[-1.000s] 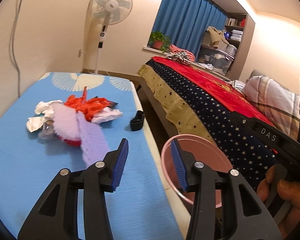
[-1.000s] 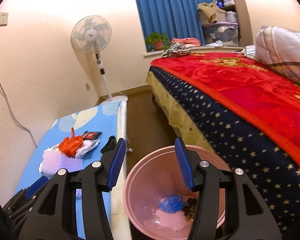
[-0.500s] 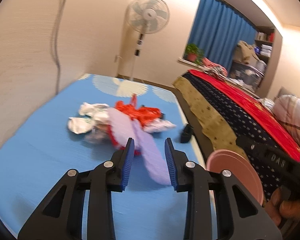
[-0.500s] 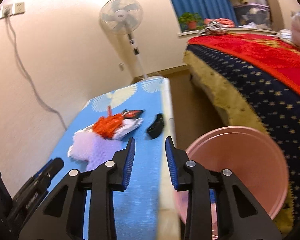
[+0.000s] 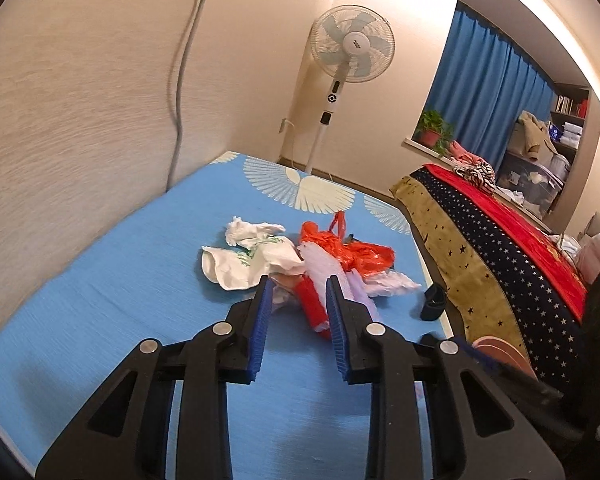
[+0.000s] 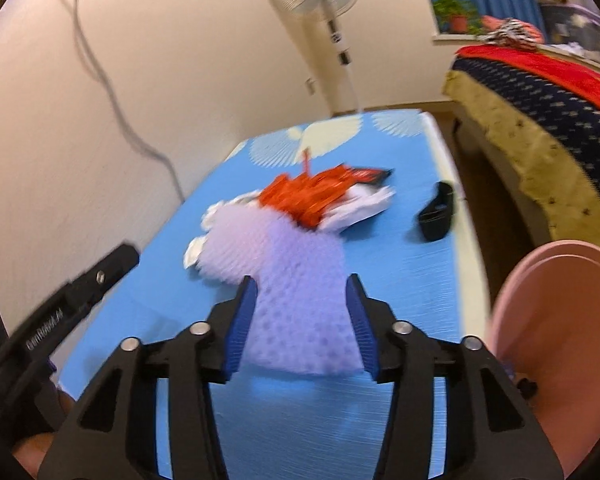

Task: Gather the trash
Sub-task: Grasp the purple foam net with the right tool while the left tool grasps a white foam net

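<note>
A pile of trash lies on the blue table: a crumpled white plastic bag, an orange-red plastic bag and a lavender foam sheet. My left gripper points at the near side of the pile. Its jaws are closing, with a red scrap showing between the tips but not pinched. My right gripper hovers over the foam sheet's near end. Its jaws are opening and the pads stand clear of the sheet. The right wrist view is blurred.
A pink bin stands off the table's right edge, beside the bed. A small black object lies near that edge. A standing fan is behind the table, the wall with a cable on its left.
Both grippers have swung left from the pink bin toward the trash pile and come closer to it. The left jaws narrowed. The right jaws narrowed, then widened again.
</note>
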